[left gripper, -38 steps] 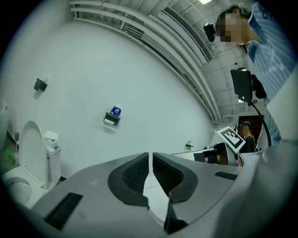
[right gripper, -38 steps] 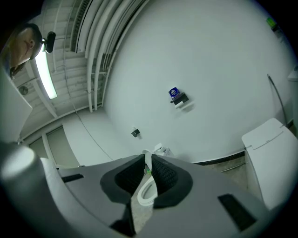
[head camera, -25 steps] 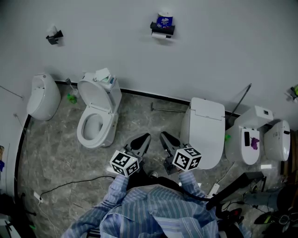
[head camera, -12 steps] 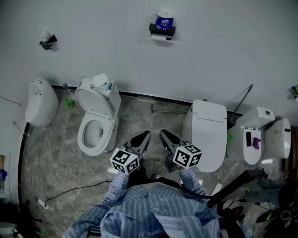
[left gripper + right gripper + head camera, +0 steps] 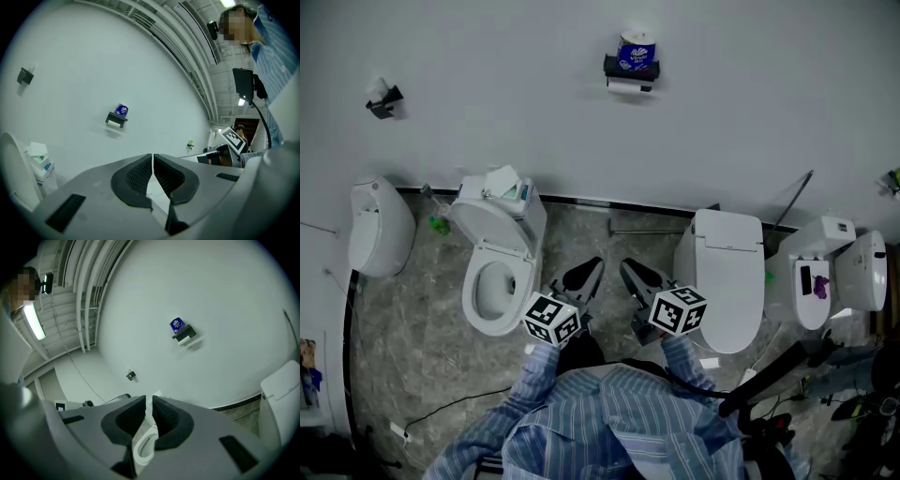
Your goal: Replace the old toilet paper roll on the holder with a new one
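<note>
Blue-wrapped toilet paper roll (image 5: 632,49) is sitting on top of the black wall-mounted holder (image 5: 630,67), with a white, partly used roll (image 5: 628,85) hanging just beneath that holder. Both grippers are hovering well below the holder, far from the wall, and pointing toward it. The left gripper (image 5: 584,275) is holding its jaws pressed together on nothing. The right gripper (image 5: 635,275) is keeping its jaws all but together, with only a thin slit between them, and is also empty. Neither is touching the holder.
</note>
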